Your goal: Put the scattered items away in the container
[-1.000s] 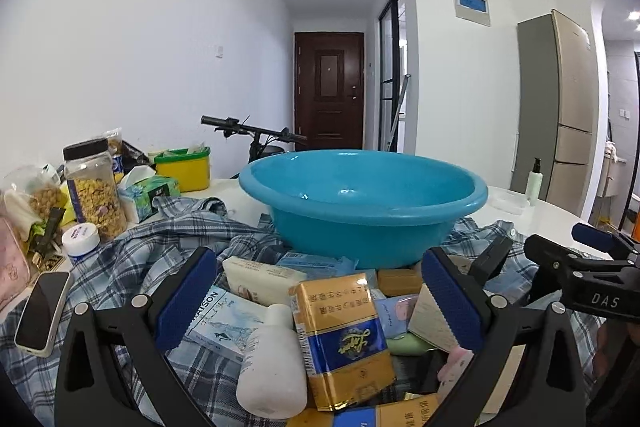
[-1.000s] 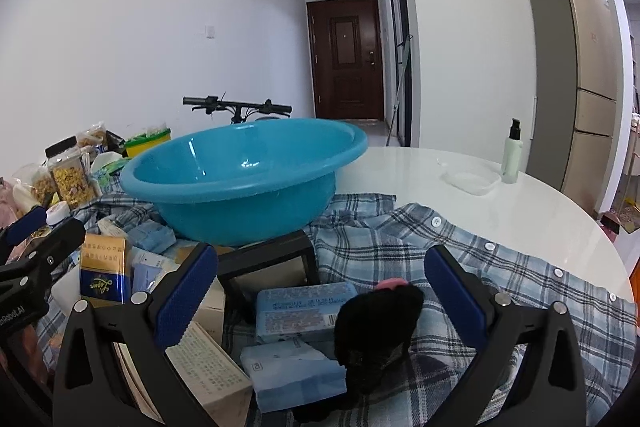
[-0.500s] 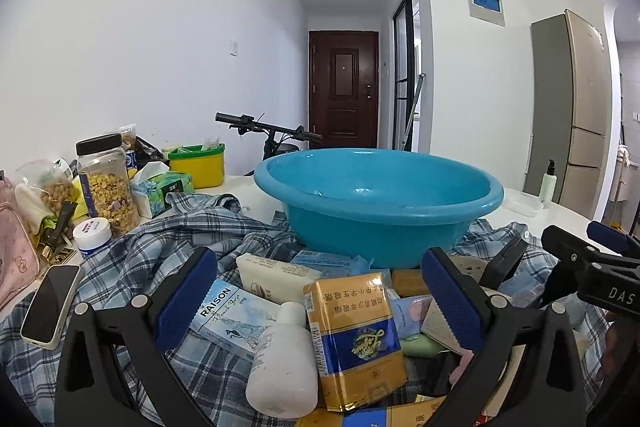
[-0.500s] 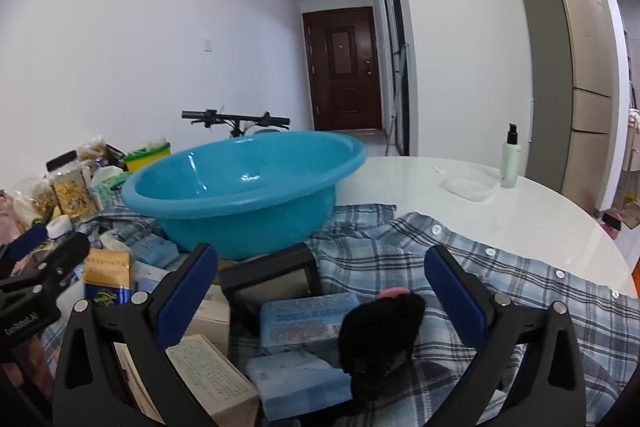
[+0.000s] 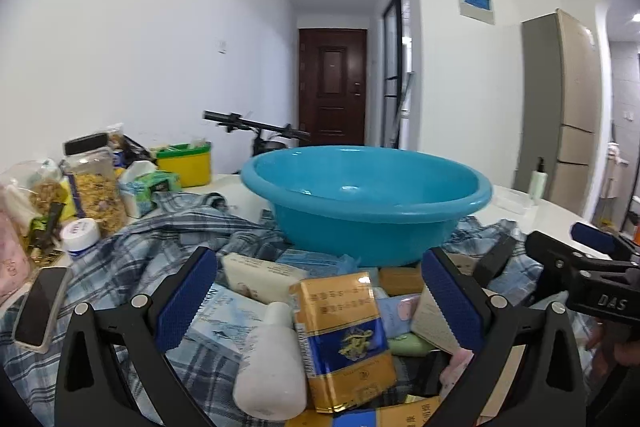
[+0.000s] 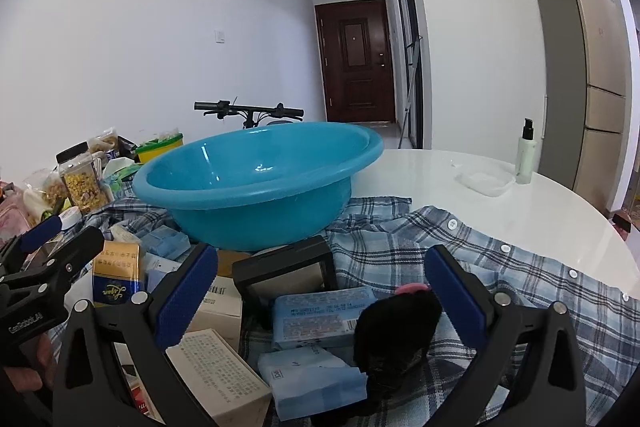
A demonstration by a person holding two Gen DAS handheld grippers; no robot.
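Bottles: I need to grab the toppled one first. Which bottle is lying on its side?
The white bottle between the open left gripper fingers lies flat on the plaid shirt; the pump bottle stands upright.

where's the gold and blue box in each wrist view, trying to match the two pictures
Left wrist: the gold and blue box lies low in the centre, between the open left gripper's fingers, beside a white bottle.
Right wrist: the same box stands at the left edge, behind the left gripper.
Shared landmark: the blue basin, just behind the box in both.
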